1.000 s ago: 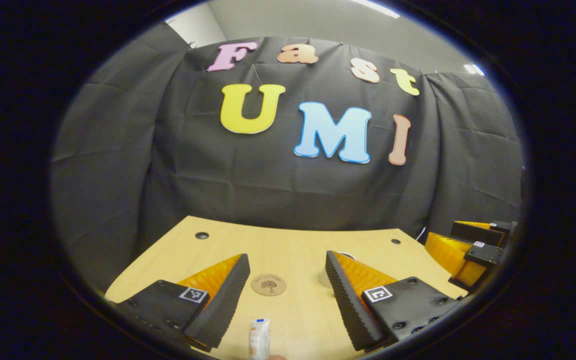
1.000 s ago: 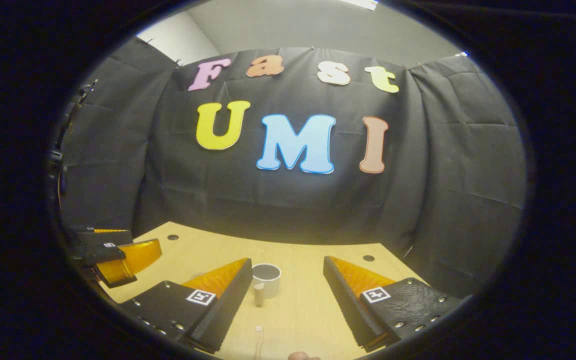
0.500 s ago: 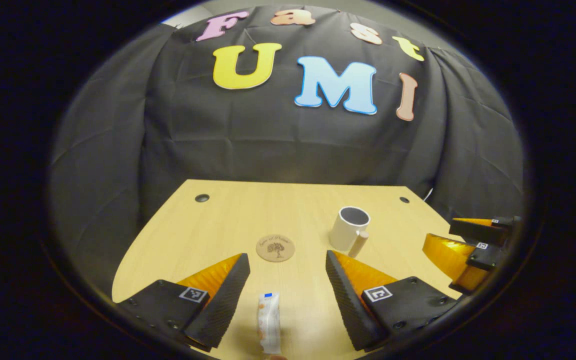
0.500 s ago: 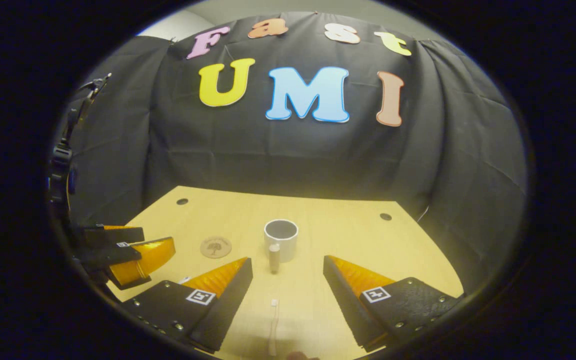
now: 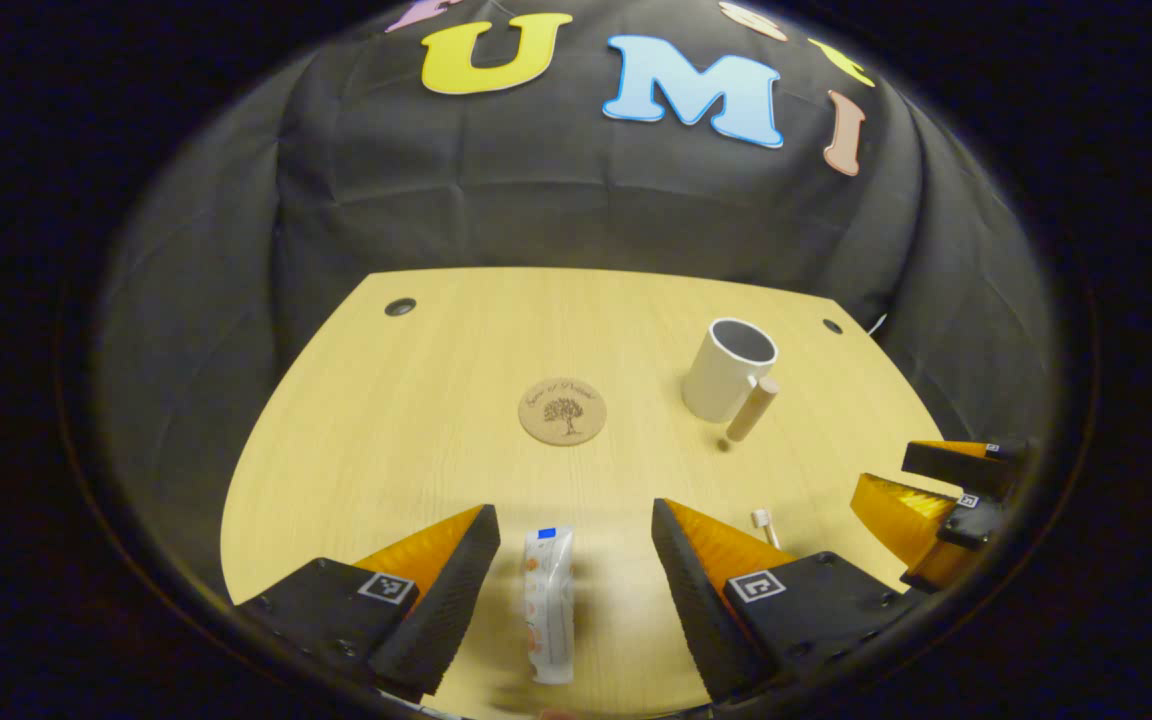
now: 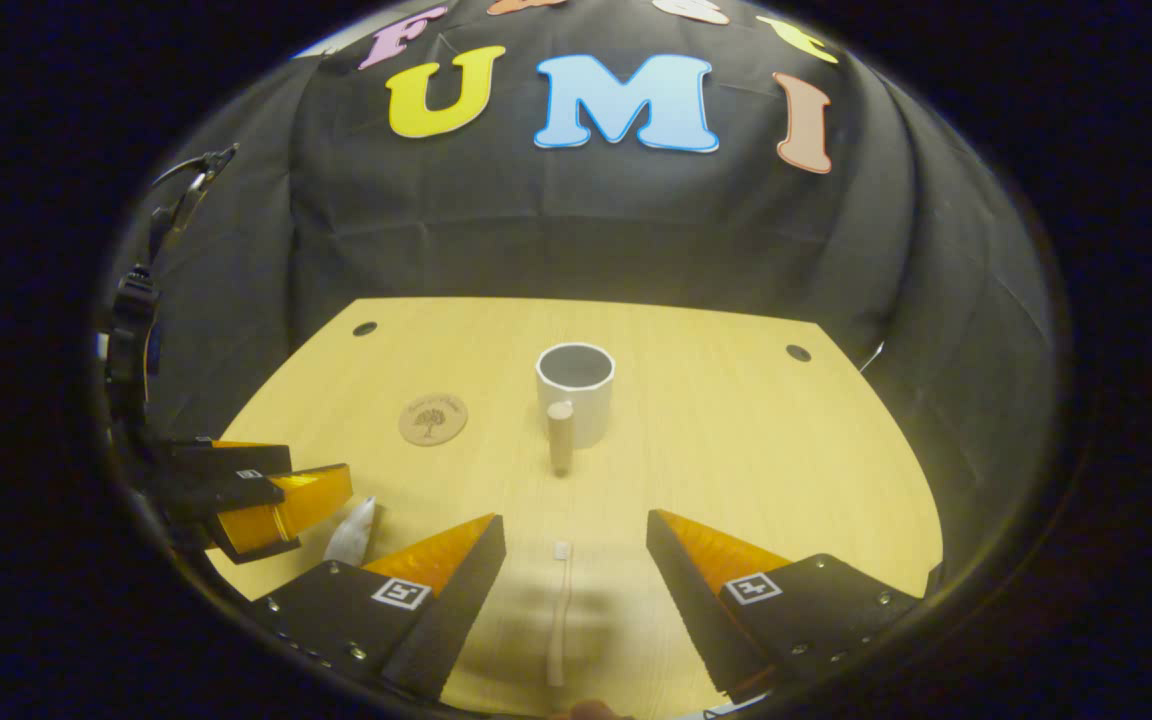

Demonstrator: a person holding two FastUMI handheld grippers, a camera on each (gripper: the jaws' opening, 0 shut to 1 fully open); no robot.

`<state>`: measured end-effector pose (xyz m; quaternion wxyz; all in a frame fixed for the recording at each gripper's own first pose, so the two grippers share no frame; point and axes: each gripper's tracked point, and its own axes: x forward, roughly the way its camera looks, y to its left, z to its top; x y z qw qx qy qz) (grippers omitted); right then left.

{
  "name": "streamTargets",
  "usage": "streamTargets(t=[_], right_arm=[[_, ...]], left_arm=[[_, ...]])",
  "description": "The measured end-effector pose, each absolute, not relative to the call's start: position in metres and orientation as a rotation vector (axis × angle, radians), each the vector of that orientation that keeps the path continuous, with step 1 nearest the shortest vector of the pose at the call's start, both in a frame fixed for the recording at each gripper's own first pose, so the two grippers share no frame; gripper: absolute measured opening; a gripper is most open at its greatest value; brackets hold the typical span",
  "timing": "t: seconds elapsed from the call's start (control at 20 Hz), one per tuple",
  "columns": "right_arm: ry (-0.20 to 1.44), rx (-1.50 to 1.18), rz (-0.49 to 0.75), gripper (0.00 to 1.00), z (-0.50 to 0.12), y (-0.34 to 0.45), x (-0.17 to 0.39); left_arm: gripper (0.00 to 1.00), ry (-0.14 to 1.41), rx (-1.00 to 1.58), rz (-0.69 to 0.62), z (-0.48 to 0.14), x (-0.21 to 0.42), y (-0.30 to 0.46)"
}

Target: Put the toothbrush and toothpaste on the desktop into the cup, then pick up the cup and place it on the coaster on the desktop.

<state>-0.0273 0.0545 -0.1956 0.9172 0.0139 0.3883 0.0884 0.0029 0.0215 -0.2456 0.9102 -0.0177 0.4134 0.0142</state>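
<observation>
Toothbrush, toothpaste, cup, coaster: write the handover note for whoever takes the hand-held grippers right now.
Left hand-held gripper: open, empty, above the toothpaste, which lies flat on the desk between its fingers.
Right hand-held gripper: open, empty, above the toothbrush, which lies flat between its fingers.
Cup: upright and empty, handle toward the grippers, standing on bare desk.
Coaster: bare, to the left of the cup.
Done: nothing yet.
Left: grasp both items, drop them in the cup, set the cup on the coaster.

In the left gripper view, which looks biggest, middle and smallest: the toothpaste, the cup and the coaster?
1. Toothpaste, though it lies nearest the camera, so that's unsure.
2. Cup.
3. Coaster, close to the cup.
</observation>
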Motion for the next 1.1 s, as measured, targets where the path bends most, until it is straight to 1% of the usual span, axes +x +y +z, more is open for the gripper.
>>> streamTargets(t=[0.35,0.7,0.8,0.85,0.95,1.0,1.1], right_arm=[[0.993,0.012,0.209,0.91,-0.237,0.062,-0.036],[1.221,0.033,0.212,0.92,-0.275,0.071,-0.062],[1.285,0.038,0.22,0.92,-0.287,0.075,-0.067],[1.315,0.041,0.224,0.92,-0.293,0.077,-0.071],[1.366,0.043,0.226,0.92,-0.299,0.079,-0.078],[1.385,0.041,0.226,0.92,-0.302,0.079,-0.079],[1.422,0.044,0.23,0.92,-0.307,0.081,-0.084]], left_arm=[[0.98,1.047,-0.069,0.059,-0.29,-0.01,0.027],[0.98,1.216,-0.088,0.069,-0.324,-0.022,0.035],[1.0,1.264,-0.107,0.079,-0.333,-0.027,0.034],[0.98,1.282,-0.114,0.079,-0.337,-0.031,0.033],[0.98,1.317,-0.117,0.085,-0.343,-0.037,0.034],[0.95,1.333,-0.117,0.087,-0.346,-0.04,0.035],[0.95,1.361,-0.118,0.095,-0.351,-0.046,0.037]])
